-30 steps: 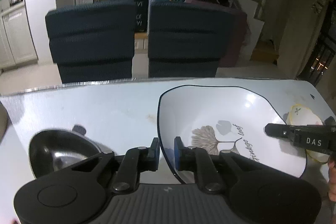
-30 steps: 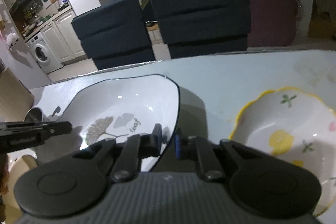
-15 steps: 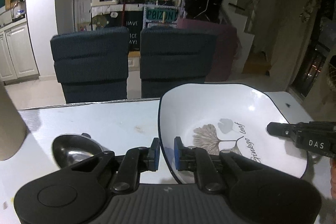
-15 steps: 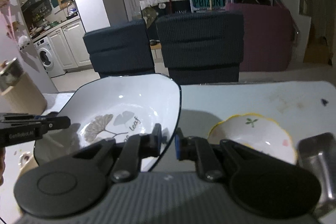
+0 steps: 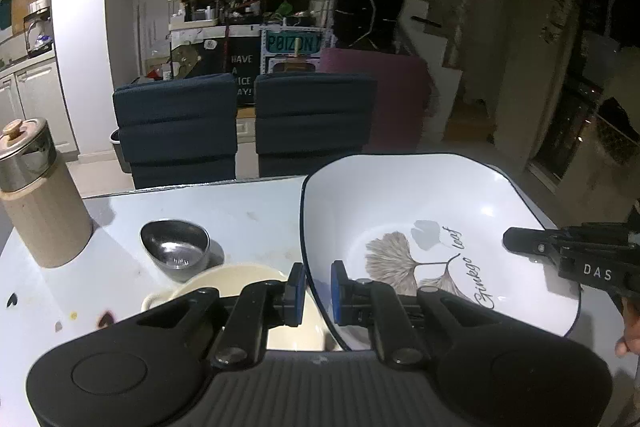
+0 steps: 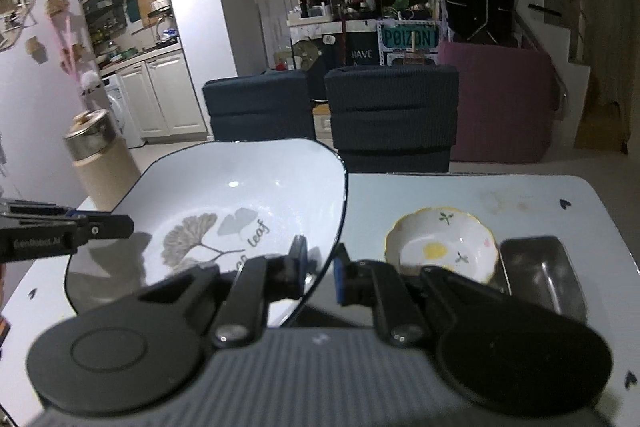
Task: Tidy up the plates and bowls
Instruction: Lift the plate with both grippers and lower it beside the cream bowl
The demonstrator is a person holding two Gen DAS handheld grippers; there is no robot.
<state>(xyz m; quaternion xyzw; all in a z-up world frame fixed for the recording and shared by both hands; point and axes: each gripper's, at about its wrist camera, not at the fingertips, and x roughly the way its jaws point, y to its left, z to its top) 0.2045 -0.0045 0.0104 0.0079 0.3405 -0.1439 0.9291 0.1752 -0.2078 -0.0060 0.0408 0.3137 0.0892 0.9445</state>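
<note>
A large white bowl (image 5: 432,211) with a dark rim and a ginkgo-leaf print hangs above the white table (image 5: 248,211), held between both grippers. My left gripper (image 5: 316,287) is shut on its left rim. My right gripper (image 6: 320,269) is shut on its right rim, where the same bowl (image 6: 240,195) fills the left of that view. Below the left gripper lies a cream plate (image 5: 248,277), partly hidden. A small steel bowl (image 5: 175,245) stands behind it. A small flowered bowl (image 6: 442,243) with a yellow rim sits on the table right of the right gripper.
A tan canister (image 5: 38,195) with a metal lid stands at the table's left edge. A rectangular steel dish (image 6: 542,275) lies beside the flowered bowl. Two dark blue chair backs (image 5: 244,123) stand past the far edge. A fingertip (image 5: 628,331) shows at the right.
Both grippers rose with the large bowl, lifting it clear of the table. The table and its small bowls now look farther below; the canister and cream plate came into view.
</note>
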